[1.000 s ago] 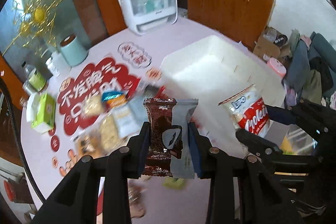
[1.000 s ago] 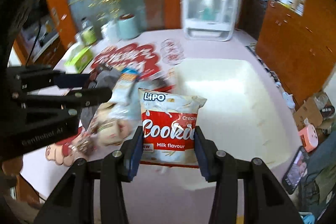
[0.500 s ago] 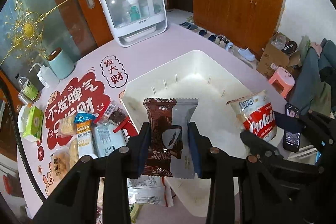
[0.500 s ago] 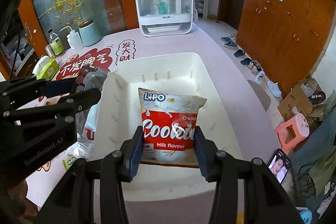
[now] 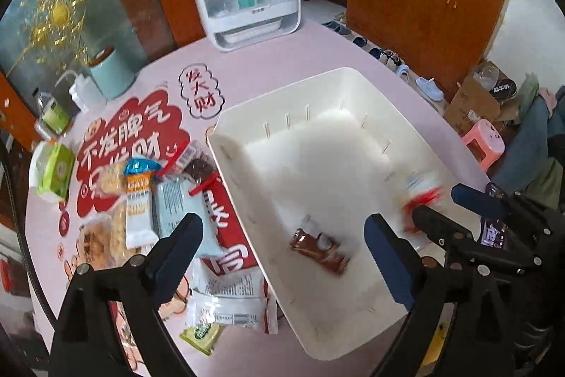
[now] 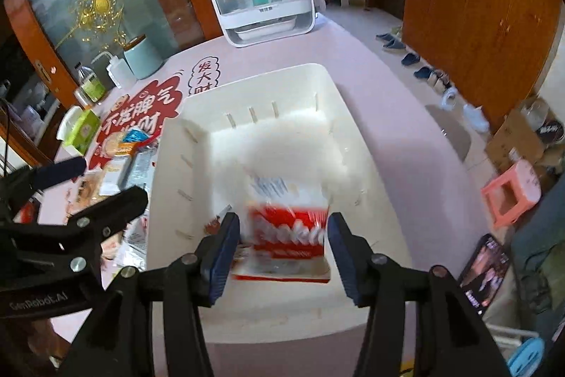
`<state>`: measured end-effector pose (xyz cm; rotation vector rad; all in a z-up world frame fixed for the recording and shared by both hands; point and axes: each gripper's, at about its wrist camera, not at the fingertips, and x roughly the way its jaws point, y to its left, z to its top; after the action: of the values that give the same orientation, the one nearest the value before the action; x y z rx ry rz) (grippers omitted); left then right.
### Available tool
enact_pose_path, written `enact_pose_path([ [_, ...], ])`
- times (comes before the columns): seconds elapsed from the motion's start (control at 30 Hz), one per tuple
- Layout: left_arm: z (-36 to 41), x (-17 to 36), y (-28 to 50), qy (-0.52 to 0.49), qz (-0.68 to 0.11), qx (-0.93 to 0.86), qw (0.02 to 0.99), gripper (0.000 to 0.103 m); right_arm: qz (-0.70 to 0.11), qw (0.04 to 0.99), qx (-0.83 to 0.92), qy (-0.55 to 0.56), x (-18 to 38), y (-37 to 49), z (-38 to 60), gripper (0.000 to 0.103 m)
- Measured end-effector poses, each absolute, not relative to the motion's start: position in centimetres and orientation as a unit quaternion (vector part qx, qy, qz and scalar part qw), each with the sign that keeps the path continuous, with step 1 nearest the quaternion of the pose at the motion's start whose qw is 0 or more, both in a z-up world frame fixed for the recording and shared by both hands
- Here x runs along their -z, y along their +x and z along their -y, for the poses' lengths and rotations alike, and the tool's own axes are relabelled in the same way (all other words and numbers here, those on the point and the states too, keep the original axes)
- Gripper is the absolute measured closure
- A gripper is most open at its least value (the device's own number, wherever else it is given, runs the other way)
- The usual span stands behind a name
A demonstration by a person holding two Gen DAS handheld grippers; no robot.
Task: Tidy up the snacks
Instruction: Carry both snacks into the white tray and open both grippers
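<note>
Now, both over the white bin (image 5: 416, 133): left gripper (image 5: 282, 253) opening wide with nothing in it, brown pack (image 5: 319, 251) blurry, down in the bin near the floor; right gripper (image 6: 282, 246) opening too, pads just off the blurry red cookie bag (image 6: 287, 235) between them, so bag likely dropping. Best to keep both hands steady above the middle, open all the way, wait for each snack to land flat. Then up and back to the snack pile (image 5: 141, 200) beside the bin.
</note>
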<state>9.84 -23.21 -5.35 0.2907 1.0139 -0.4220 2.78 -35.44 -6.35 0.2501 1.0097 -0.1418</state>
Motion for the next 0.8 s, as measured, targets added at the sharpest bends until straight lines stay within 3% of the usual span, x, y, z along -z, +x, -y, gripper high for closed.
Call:
enact_pose_path([
  [0.2,21.7,5.1,9.5,0.130,-0.485,0.187,0.845,0.011,-0.472,0.872,0.072,0.110,5.8,2.7,34.8,0.034],
  [0.8,16.2,2.9,6.9,0.148,-0.464,0.165,0.857,0.011,-0.440,0.888,0.067,0.119,3.9,1.7,30.4,0.033],
])
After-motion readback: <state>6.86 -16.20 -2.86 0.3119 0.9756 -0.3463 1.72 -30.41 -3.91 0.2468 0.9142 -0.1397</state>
